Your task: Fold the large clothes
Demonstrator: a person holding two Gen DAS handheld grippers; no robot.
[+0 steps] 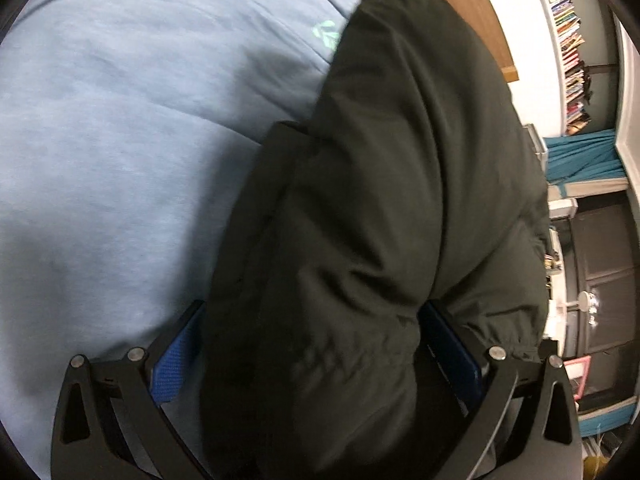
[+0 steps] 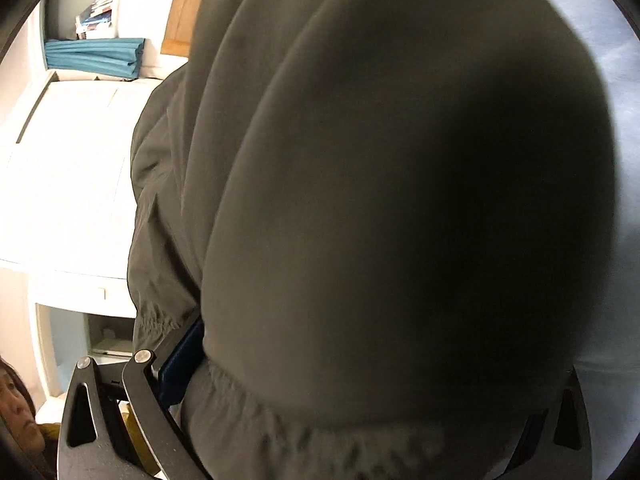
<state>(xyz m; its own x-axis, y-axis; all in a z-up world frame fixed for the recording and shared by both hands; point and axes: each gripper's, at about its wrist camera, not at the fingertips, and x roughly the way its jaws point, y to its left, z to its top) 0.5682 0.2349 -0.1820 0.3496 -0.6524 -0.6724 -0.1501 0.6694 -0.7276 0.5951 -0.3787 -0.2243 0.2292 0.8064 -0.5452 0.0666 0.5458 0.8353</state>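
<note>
Left wrist view: the left claw (image 1: 316,360) is clamped on the gathered hem of a dark jacket (image 1: 400,200), which hangs over a blue bed cover (image 1: 120,140). It looks soft, puffy and slippery; the elastic hem seems the surest hold.

Right wrist view: the right claw (image 2: 360,392) grips the jacket (image 2: 400,200) too, which hides the bed but reveals a white cabinet (image 2: 72,200).

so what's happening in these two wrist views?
A person is folding a dark padded jacket over a light blue bedspread. The left claw has a bunched, gathered edge of the jacket between its blue pads. The right claw is likewise buried in the jacket, which fills most of that view.
</note>
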